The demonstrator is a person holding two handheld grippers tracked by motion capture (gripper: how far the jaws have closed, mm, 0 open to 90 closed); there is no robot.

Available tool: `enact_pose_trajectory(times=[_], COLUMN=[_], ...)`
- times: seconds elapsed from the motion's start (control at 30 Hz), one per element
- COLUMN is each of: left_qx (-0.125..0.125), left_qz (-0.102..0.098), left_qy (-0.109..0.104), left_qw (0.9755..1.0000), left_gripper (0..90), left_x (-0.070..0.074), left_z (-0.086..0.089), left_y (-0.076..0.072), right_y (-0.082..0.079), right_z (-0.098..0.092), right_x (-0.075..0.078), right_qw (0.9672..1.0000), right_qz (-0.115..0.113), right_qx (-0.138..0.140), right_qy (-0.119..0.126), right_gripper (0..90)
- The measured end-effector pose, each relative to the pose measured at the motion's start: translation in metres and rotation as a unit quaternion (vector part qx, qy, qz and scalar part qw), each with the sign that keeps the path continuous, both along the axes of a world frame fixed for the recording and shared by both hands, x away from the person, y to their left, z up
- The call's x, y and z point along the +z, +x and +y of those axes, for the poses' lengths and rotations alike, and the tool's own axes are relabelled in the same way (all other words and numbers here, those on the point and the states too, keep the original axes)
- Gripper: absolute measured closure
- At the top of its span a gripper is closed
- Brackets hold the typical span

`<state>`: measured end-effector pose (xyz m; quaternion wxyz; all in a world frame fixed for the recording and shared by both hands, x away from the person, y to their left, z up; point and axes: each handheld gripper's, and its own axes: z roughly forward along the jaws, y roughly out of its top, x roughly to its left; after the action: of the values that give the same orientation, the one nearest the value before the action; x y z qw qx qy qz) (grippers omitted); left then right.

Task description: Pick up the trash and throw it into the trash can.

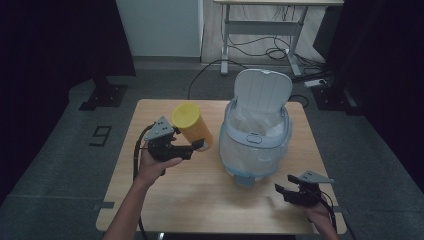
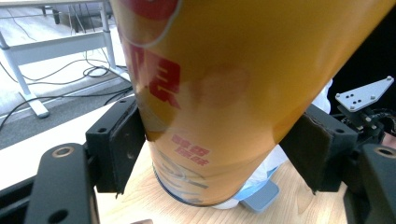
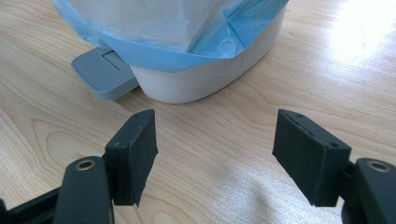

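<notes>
Jaws of the left gripper are clamped on a yellow can, 1 pad on each side of its lower body; in the left gripper view the can is tilted between the 2 pads. The can is held above the table, just left of the bin, whose lid stands up. The right gripper sits low near the table's right front, jaws spread wide and empty, facing the bin's base and pedal.
</notes>
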<state>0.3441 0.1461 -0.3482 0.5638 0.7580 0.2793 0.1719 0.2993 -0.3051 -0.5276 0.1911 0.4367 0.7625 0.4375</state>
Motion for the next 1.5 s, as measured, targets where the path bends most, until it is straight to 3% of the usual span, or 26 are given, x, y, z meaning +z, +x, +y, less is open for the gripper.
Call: enact_pose_trajectory(times=[0.73, 1.5], left_qx=[-0.022, -0.038], left_qz=[-0.011, -0.018], left_qy=[-0.006, 0.003], left_qw=[0.9997, 0.9991], left_gripper=[24.5, 24.5], left_x=[0.031, 0.051], left_z=[-0.017, -0.042], left_y=[0.009, 0.023], right_y=[0.000, 0.002], right_z=[0.001, -0.001], right_x=[0.000, -0.002], right_qw=[1.0000, 1.0000], right_qz=[0.001, 0.005], right_qx=[0.001, 0.001], right_qy=[-0.003, -0.005], right_gripper=[29.6, 29.6])
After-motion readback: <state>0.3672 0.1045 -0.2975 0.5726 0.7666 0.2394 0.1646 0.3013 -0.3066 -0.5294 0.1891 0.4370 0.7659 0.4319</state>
